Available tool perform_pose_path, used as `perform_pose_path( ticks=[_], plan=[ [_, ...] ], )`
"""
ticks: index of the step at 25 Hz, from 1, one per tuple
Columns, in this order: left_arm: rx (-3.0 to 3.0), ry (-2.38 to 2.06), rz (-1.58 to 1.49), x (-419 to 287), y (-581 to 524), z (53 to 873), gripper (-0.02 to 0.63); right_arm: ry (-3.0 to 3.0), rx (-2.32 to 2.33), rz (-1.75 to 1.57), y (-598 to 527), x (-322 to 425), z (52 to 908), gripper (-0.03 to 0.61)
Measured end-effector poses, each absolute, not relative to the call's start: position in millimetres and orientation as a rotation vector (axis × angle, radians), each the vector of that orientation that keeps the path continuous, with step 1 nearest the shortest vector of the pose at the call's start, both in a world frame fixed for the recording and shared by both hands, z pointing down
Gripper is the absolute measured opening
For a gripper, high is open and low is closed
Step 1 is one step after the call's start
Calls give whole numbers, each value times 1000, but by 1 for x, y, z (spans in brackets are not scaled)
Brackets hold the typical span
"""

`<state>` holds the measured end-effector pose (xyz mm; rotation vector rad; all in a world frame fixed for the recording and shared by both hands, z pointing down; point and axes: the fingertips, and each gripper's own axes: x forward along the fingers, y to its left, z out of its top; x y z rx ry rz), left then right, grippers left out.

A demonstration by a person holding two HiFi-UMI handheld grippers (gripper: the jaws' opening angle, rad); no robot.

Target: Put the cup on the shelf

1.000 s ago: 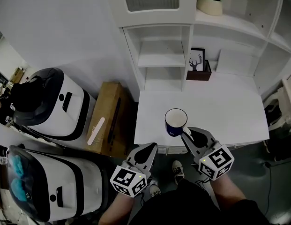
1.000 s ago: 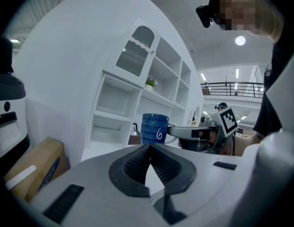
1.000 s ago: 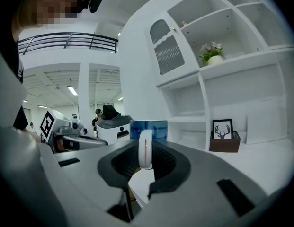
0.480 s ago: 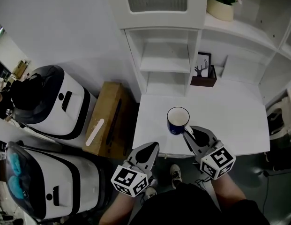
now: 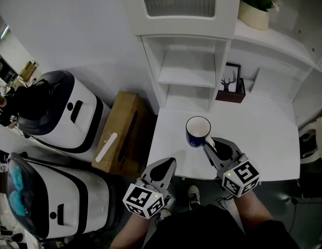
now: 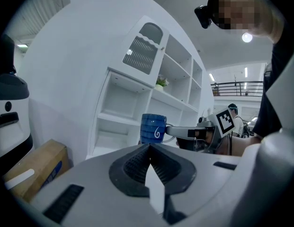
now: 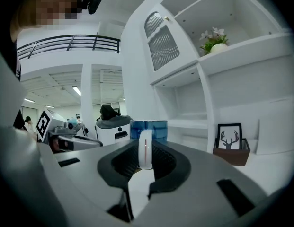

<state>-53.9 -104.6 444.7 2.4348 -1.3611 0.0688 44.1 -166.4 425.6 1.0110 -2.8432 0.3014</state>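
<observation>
Clamping handle | right hand-held gripper | blue cup, white inside, upright

Bright, even indoor light (ceiling lamps glare in both gripper views), with fisheye-bent, dark-vignetted edges.

wall: white | table: white | floor: dark grey | cardboard box: beside table

cup: dark blue outside, white inside, white handle, white swirl on the side
shelf: white
table: white
box: cardboard brown, pale strip
picture: black frame, black deer on white
left gripper: grey, black pads, black-and-white square markers
right gripper: grey, black pads, black-and-white square markers
</observation>
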Motion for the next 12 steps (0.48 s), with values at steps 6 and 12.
perform_pose_path(
  ticks=[6,12],
  plan=[
    [2421,-1393,81,-47,-112,441,6,-2863,974,290,-185,47,424,46],
    [2402,-1433,80,-39,-116,438,6,-2884,933,280,-200,49,420,46]
  ],
)
